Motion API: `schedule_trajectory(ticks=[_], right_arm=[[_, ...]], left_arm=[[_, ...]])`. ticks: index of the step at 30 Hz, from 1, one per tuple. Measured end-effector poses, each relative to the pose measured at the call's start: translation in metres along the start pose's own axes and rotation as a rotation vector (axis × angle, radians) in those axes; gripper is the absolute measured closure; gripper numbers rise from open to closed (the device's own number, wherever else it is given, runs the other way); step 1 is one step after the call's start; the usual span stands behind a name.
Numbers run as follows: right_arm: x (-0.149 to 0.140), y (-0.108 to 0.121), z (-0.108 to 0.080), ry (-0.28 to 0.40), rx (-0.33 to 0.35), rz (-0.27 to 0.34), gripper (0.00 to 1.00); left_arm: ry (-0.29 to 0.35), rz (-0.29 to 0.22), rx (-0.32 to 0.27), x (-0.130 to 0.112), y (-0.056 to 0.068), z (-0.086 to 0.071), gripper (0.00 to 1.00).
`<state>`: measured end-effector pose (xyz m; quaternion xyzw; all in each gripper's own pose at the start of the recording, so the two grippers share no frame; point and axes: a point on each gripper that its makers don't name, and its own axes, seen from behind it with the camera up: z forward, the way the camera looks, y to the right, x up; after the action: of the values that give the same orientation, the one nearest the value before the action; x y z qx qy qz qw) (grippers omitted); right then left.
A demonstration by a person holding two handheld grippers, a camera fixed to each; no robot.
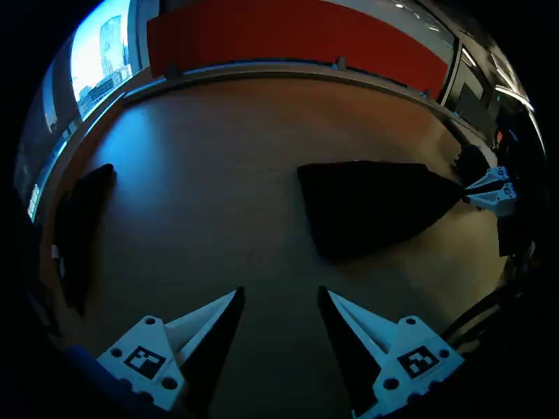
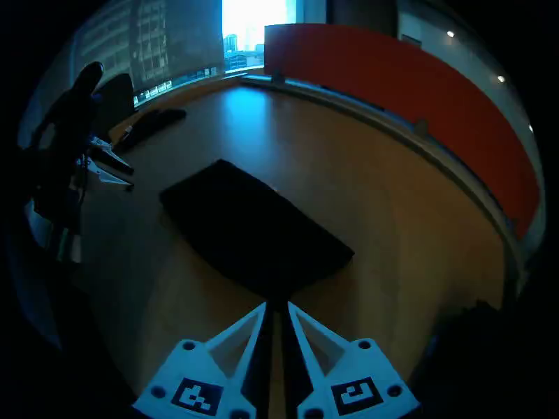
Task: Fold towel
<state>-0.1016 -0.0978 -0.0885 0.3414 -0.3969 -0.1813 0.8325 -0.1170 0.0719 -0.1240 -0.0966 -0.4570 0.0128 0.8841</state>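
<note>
A dark towel [image 1: 370, 206] lies flat on the wooden table [image 1: 209, 174]. In the left gripper view its right side narrows to a point where my right gripper [image 1: 482, 188] pinches it. In the right gripper view the towel [image 2: 251, 230] spreads ahead, and its near corner runs in between the fingers of my right gripper [image 2: 278, 307], which is shut on it. My left gripper [image 1: 281, 292] is open above bare table, a short way left of the towel. It also appears in the right gripper view as the left gripper [image 2: 131, 178] at the far left, held by a person.
A second dark cloth [image 1: 80, 223] lies near the table's left edge; in the right gripper view this dark cloth [image 2: 150, 122] is at the far left. A red partition [image 1: 293, 35] runs along the table's far edge, with windows beyond.
</note>
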Motion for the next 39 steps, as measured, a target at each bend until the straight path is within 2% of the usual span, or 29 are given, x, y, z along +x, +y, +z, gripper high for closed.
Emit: schedule_trajectory(ticks=[17, 29, 39], right_arm=[[0.054, 0.014, -0.030, 0.078, -0.045, -0.094, 0.93], [0.064, 0.023, -0.043, 0.081, -0.066, -0.124, 0.93], [0.067, 0.020, -0.041, 0.078, -0.060, -0.135, 0.93]], left_arm=[[0.019, -0.008, -0.004, 0.009, 0.000, -0.003, 0.24], [0.029, -0.017, -0.007, 0.013, 0.002, -0.006, 0.23], [0.034, -0.018, -0.006, 0.015, 0.000, -0.007, 0.23]])
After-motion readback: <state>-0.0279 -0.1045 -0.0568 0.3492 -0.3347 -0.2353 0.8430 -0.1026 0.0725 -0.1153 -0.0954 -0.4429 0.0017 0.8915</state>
